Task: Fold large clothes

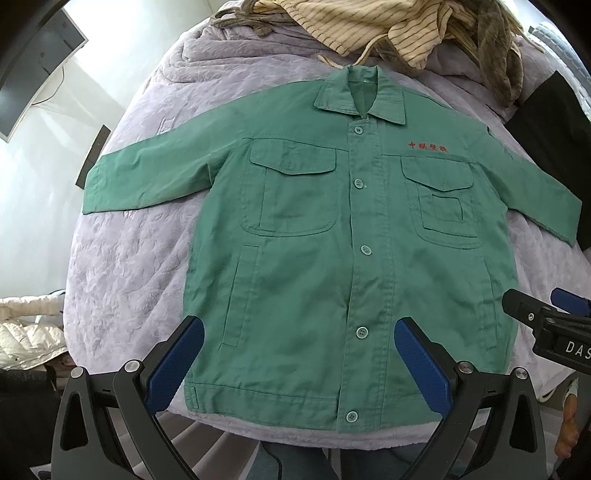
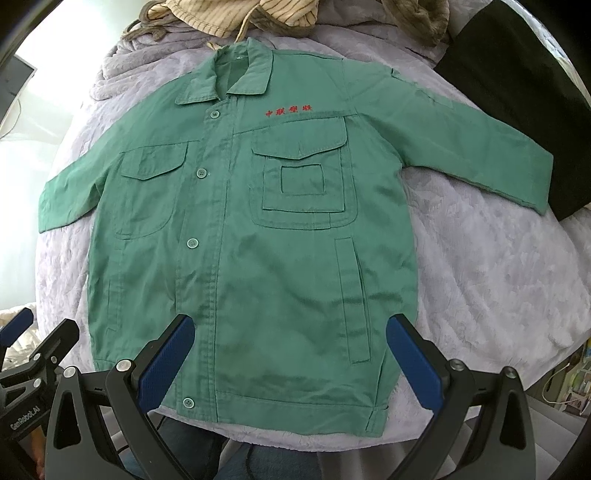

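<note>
A green work jacket [image 1: 332, 229] lies flat and buttoned, front up, on a lilac bedspread [image 1: 129, 221], collar far, hem near, both sleeves spread out. It has red embroidered characters on the chest. It also shows in the right wrist view [image 2: 258, 240]. My left gripper [image 1: 299, 332] is open and empty above the hem's left half. My right gripper [image 2: 290, 328] is open and empty above the hem's right half. The right gripper also shows at the right edge of the left wrist view [image 1: 543, 310]. The left gripper also shows at the left edge of the right wrist view [image 2: 33, 343].
A pile of striped cream and brown clothes [image 1: 388, 26] lies beyond the collar. A black garment [image 1: 550, 147] lies under the right sleeve end. A white padded jacket [image 1: 26, 339] lies off the bed's left. A monitor [image 1: 33, 66] stands far left.
</note>
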A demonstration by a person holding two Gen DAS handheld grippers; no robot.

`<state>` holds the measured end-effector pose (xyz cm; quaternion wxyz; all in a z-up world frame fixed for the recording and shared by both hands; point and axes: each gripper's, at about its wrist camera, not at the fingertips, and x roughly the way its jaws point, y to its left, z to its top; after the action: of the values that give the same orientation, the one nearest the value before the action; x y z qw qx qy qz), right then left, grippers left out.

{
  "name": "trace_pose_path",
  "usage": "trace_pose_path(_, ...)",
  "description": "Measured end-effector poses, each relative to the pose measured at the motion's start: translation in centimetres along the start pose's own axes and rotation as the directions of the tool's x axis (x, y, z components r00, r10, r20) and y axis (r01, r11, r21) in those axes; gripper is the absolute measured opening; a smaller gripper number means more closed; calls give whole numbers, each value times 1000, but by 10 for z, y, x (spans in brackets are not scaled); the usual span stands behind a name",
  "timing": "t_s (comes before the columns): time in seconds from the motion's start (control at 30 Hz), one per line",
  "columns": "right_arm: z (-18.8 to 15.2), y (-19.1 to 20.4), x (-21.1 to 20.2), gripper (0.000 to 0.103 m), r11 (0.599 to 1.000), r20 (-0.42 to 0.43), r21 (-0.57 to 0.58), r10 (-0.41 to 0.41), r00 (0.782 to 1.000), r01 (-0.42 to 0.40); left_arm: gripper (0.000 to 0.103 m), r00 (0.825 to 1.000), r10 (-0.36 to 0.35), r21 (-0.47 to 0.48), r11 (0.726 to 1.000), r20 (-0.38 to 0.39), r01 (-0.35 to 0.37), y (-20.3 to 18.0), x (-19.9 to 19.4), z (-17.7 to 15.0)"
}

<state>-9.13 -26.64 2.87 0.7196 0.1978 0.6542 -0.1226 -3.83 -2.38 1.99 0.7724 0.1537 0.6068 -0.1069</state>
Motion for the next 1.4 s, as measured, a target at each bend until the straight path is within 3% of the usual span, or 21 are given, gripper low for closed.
trace_pose_path(1.07, 0, -2, 7, 103, 1000, -17, 21, 18, 1000, -18, 103, 1000, 16, 9, 1000, 3, -16, -1, 0, -4)
trace_pose_path(1.4, -6, 5, 14, 103, 1000, -20, 31, 0, 1000, 0, 103, 999, -32, 2, 999, -24, 32, 9, 15, -4)
